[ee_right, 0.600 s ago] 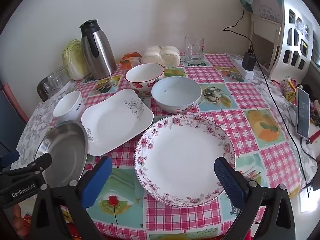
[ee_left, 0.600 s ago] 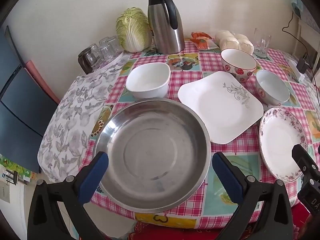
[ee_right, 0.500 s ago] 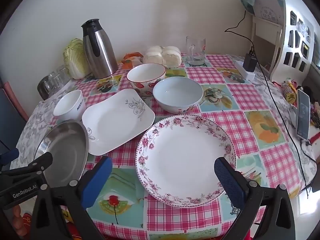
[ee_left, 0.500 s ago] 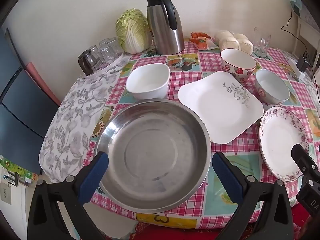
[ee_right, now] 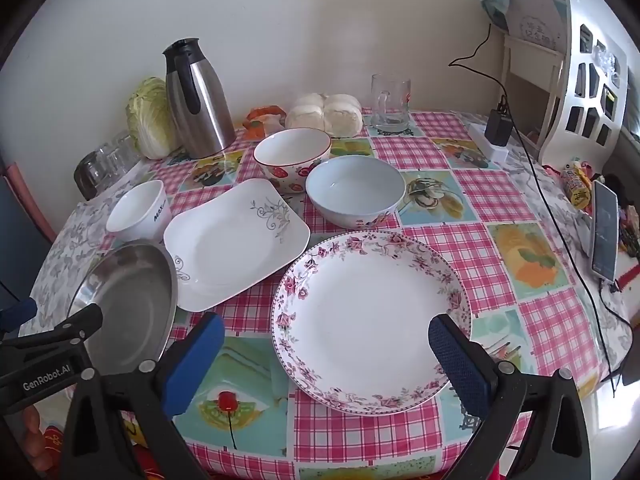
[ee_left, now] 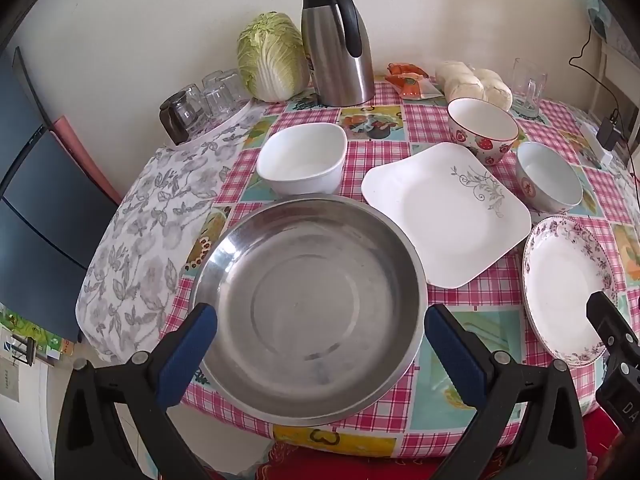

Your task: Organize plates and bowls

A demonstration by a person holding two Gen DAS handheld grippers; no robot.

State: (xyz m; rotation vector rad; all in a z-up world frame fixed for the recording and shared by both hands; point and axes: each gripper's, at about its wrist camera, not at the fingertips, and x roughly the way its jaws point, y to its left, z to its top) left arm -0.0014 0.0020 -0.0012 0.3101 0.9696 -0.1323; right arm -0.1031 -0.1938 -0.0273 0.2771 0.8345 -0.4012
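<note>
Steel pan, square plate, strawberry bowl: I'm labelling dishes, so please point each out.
Steel pan (ee_left: 308,300), left wrist view, flat bottom.
Square plate (ee_left: 444,216), left wrist view, its well.
Strawberry bowl (ee_right: 292,152), right wrist view, inside wall.

Each handheld tool is black plastic: the left gripper (ee_left: 320,354) and the right gripper (ee_right: 326,362) both carry two angular fingers faced with textured blue pads (ee_left: 186,354), silver screws at the joints, and white "GenRobot.AI" lettering on the left one's side
</note>
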